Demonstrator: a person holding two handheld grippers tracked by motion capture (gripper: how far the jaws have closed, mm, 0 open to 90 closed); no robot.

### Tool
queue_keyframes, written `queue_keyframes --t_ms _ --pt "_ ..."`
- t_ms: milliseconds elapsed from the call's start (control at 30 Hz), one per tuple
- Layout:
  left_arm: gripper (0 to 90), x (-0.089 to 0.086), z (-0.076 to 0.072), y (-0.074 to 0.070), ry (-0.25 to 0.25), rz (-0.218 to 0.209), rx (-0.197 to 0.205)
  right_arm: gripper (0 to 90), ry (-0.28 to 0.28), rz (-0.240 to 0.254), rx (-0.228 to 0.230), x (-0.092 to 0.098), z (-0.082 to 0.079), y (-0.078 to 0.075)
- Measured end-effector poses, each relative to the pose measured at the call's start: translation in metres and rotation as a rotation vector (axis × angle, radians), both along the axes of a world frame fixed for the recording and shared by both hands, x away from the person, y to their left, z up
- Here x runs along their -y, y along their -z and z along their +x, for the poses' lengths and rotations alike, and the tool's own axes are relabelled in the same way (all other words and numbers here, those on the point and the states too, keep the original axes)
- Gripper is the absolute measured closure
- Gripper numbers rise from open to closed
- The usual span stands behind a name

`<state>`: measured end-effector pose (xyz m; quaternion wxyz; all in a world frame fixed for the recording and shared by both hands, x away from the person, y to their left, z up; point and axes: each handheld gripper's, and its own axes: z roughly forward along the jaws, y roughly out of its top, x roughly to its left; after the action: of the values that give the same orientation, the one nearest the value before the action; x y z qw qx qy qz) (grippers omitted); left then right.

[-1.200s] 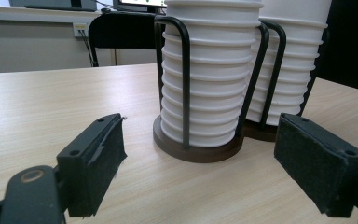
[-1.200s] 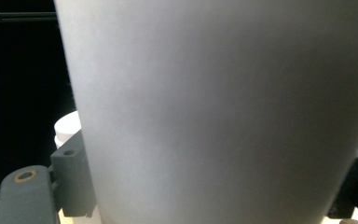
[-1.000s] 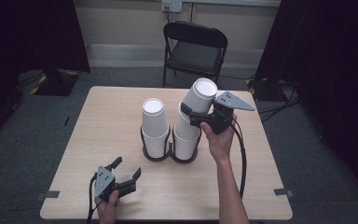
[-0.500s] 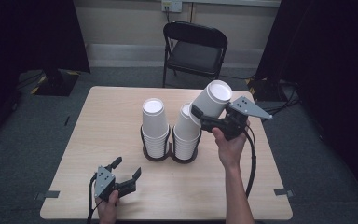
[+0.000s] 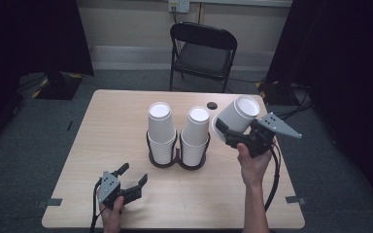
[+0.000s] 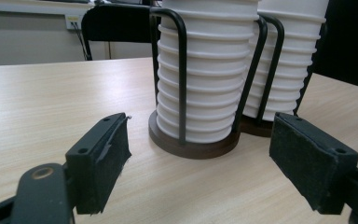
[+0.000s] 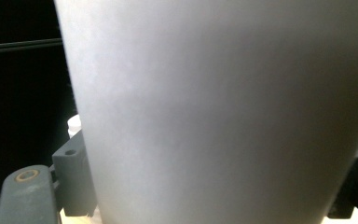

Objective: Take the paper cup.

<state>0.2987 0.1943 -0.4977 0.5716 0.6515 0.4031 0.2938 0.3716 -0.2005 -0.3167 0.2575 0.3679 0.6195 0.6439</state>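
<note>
The high view looks forward and down from above the person's side, taking in the whole table (image 5: 102, 131), a folding chair (image 5: 203, 51) beyond its far edge, and both forearms entering from the bottom. The left gripper view sits low, just above the tabletop, looking along the left gripper (image 6: 200, 158) toward two cup stacks (image 6: 209, 70) in their wire holder (image 6: 182, 74), which stand close ahead of its parted jaws; the high view shares these stacks (image 5: 161, 131) and this gripper (image 5: 131, 180). The right gripper view looks along the right gripper (image 7: 205, 186) at very close range, its field blocked by a white cup (image 7: 214, 107) between the jaws; the high view shows that cup (image 5: 235, 116) raised right of the stacks.
</note>
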Motion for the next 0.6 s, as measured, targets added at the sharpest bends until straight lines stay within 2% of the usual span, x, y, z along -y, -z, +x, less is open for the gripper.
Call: queue_keyframes --t_ms 100,233,333,367,500,533,567,600 --pt "22.2 -0.001 0.001 0.0 0.005 0.001 -0.003 14.5 -0.002 0.011 -0.013 0.003 -0.003 0.005" --pt "23.4 -0.004 0.004 0.0 0.056 -0.033 -0.031 14.4 0.017 -0.031 -0.025 0.004 -0.01 0.015" --pt "23.2 -0.005 0.003 0.001 0.084 -0.056 -0.019 14.4 0.011 -0.029 -0.042 0.004 -0.016 0.022" --pt "23.5 -0.005 0.002 0.0 0.092 -0.054 -0.014 14.5 0.008 -0.027 -0.059 0.004 -0.019 0.03" --pt "24.9 -0.004 0.002 -0.001 0.101 -0.047 -0.01 14.4 0.001 -0.022 -0.079 0.002 -0.025 0.038" --pt "25.6 -0.003 0.001 -0.002 0.104 -0.062 -0.007 14.5 -0.008 -0.022 -0.091 0.0 -0.03 0.045" --pt "25.5 -0.003 0.001 -0.002 0.104 -0.062 -0.007 14.5 -0.008 -0.022 -0.091 0.0 -0.03 0.045" --pt "25.6 0.0 0.001 -0.003 0.111 -0.054 -0.012 14.5 -0.017 -0.018 -0.105 -0.002 -0.033 0.052"
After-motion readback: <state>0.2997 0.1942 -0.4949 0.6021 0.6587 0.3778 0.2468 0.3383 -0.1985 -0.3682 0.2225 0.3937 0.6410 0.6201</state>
